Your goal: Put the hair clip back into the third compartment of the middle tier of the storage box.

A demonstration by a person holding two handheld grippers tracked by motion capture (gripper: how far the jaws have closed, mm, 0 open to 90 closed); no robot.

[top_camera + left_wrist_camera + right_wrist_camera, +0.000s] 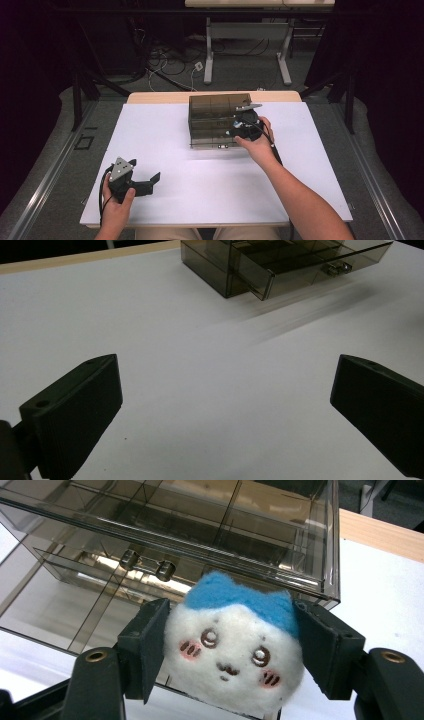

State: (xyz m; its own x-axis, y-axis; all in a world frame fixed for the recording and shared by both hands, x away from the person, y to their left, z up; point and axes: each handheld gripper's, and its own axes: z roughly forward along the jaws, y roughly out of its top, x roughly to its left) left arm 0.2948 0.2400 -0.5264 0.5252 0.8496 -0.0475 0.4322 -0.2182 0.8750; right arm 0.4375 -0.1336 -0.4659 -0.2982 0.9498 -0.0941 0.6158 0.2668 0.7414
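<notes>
White plush toy (235, 652) faces camera, upright.

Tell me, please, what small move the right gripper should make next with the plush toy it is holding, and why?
Probably lower the right gripper a little and open it. It is shut on the white plush toy with the blue top, held just over the pulled-out drawer of the smoky transparent plastic drawer box, whose compartments look empty. The left gripper rests open, well away on the white table.
</notes>
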